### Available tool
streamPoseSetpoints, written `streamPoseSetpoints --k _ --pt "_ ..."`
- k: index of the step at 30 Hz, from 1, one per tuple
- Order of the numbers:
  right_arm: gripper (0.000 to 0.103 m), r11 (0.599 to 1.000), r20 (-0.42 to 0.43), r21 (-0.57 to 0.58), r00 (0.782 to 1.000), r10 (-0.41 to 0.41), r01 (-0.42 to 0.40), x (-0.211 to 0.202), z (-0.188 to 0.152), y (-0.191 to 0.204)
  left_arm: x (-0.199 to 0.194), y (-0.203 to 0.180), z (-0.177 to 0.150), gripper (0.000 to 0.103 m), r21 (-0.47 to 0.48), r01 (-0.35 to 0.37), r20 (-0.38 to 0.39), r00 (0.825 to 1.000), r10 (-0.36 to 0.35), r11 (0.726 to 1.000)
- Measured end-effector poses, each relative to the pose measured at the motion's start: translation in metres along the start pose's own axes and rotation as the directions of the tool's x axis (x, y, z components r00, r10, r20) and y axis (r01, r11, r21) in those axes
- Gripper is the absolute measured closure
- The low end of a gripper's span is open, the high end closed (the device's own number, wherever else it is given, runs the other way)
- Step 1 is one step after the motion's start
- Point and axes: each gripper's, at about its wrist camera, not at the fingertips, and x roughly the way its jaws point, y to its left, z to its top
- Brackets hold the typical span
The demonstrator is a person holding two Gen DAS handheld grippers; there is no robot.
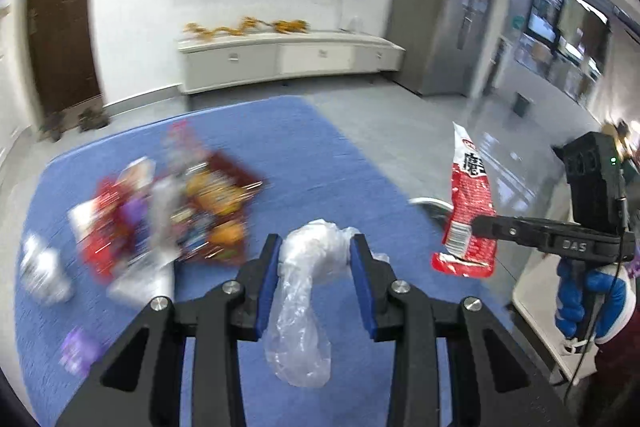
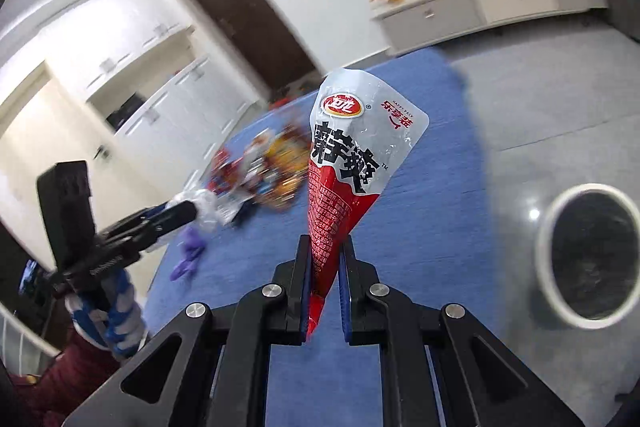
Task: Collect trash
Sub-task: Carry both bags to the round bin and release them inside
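Clear plastic wrap (image 1: 308, 267) sits pinched in the left gripper (image 1: 316, 251); right gripper (image 2: 325, 255) clamps a red snack packet (image 2: 348, 163); carrying step, I judge; next, swing right to the bin (image 2: 592, 259), near on grey floor.

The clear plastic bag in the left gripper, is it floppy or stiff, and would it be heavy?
Probably floppy: the clear plastic bag bunches between the left gripper fingers and its loose end sags below them. Likely very light, since it looks thin, see-through and empty. It may slip, as the film looks smooth and shiny.
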Motion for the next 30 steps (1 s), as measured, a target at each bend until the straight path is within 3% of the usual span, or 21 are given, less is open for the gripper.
streamPoseSetpoints --k 6,11,16,21,23,27,30 --pt "0.091 0.973 0.079 0.094 0.972 -0.220 0.213 -0.052 0.007 -0.106 0.084 -0.092 0.053 0.070 0.066 0.119 -0.125 0.986 -0.110 0.991" --pt "0.091 0.915 0.039 0.137 0.921 -0.388 0.380 -0.052 0.005 -0.180 0.168 -0.152 0.084 0.070 0.062 0.159 -0.213 0.967 -0.142 0.985" --pt "0.088 0.866 -0.030 0.208 0.888 -0.459 0.455 -0.028 0.006 -0.241 0.239 -0.183 0.093 0.069 0.027 0.172 -0.275 0.948 -0.158 0.985" --pt "0.088 0.833 -0.079 0.250 0.868 -0.490 0.493 -0.004 0.005 -0.275 0.303 -0.195 0.088 0.063 -0.077 0.200 -0.349 0.912 -0.215 0.977" --pt "0.083 0.825 -0.090 0.259 0.863 -0.498 0.503 0.002 0.003 -0.283 0.313 -0.194 0.084 0.060 -0.091 0.198 -0.359 0.908 -0.217 0.976" --pt "0.062 0.807 -0.105 0.248 0.843 -0.528 0.536 0.003 0.000 -0.285 0.312 -0.192 0.084 0.049 -0.109 0.220 -0.350 0.904 -0.244 0.969" --pt "0.059 0.791 -0.109 0.215 0.819 -0.564 0.573 0.001 -0.003 -0.281 0.301 -0.183 0.084 0.049 -0.103 0.211 -0.335 0.913 -0.234 0.972"
